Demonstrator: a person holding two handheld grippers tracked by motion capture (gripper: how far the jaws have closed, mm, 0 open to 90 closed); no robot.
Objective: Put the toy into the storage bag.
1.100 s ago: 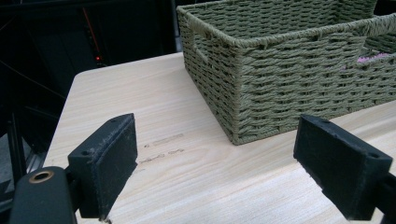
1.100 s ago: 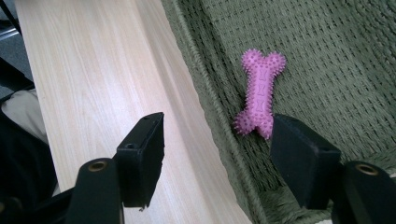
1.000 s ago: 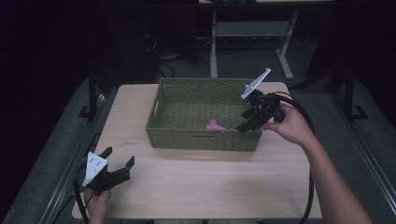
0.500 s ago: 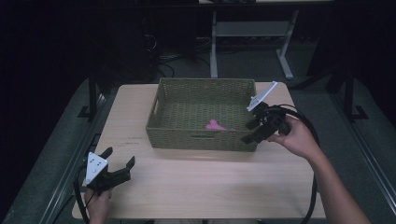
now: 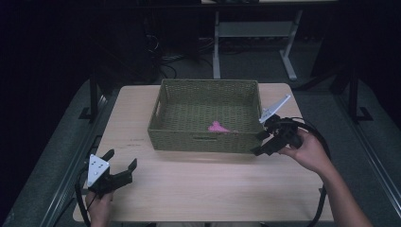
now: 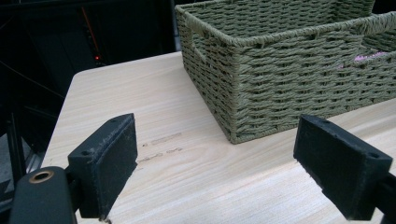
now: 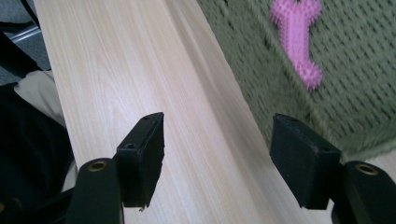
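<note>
A green woven basket (image 5: 203, 141) stands at the middle back of the light wooden table (image 5: 203, 189). A pink bone-shaped spiky toy (image 5: 217, 127) lies on its floor near the front wall. My right gripper (image 5: 258, 144) hovers just outside the basket's front right corner, open, nothing between its jaws. In the right gripper view the open right gripper (image 7: 217, 158) looks down on bare table beside the basket (image 7: 369, 98), with the toy (image 7: 299, 37) beyond. My left gripper (image 5: 121, 159) rests open at the table's front left. In the left gripper view it (image 6: 215, 163) faces the basket's corner (image 6: 289, 79).
A white metal stand (image 5: 250, 33) and cables (image 5: 165, 56) are on the dark floor behind the table. Dark rails run along both sides of the table. The right gripper's black cable (image 5: 321, 142) loops over the table's right side.
My right gripper has drawn back from over the basket's right rim to outside its front right corner, lower and nearer the person. The left gripper has not moved.
</note>
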